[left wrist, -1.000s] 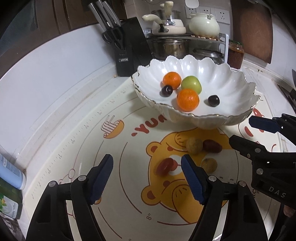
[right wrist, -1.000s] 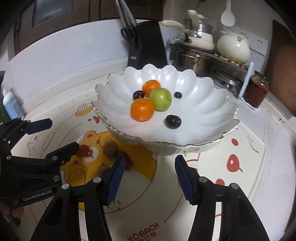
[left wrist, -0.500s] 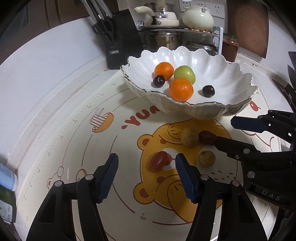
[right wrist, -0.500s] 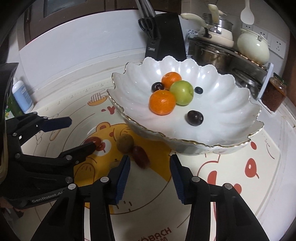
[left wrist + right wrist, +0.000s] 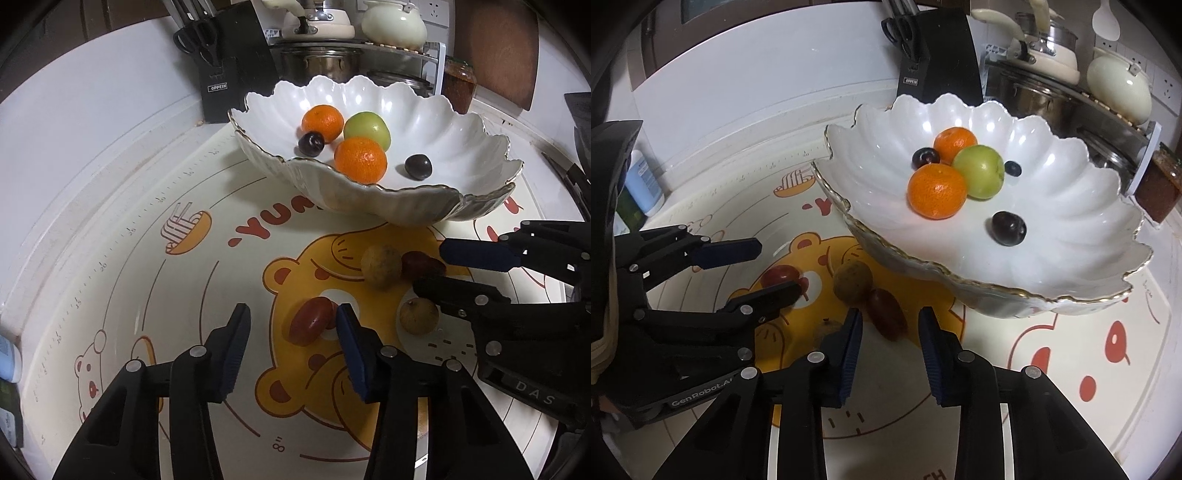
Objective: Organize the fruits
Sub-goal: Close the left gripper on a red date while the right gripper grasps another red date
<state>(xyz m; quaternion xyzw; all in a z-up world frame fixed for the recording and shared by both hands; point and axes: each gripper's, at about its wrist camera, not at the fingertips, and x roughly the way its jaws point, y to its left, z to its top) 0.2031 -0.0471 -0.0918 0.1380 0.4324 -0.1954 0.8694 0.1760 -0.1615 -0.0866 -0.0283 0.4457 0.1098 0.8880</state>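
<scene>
A white scalloped bowl [image 5: 461, 122] [image 5: 1071, 206] holds two oranges [image 5: 360, 160], a green fruit [image 5: 979, 171] and dark plums. On the bear mat lie two red oblong fruits and two brown round fruits [image 5: 380, 266] [image 5: 419, 315]. My left gripper [image 5: 291, 332] [image 5: 777, 269] straddles one red fruit [image 5: 312, 319]. Its jaws are closing, the right pad is at the fruit and the left pad is still apart. My right gripper [image 5: 890, 321] [image 5: 432, 267] straddles the other red fruit [image 5: 886, 314] [image 5: 421, 264]. Its jaws are also closing, with small gaps on both sides.
A black knife block [image 5: 236, 62] stands behind the bowl, with pots and a kettle on a rack [image 5: 1045, 85] beside it. A brown jar [image 5: 1158, 184] is at the right and a blue bottle [image 5: 644, 181] at the mat's left. The bowl's rim overhangs the mat fruits.
Both grippers have sunk toward the mat and their jaws have narrowed. The left now brackets one red fruit and the right brackets the other.
</scene>
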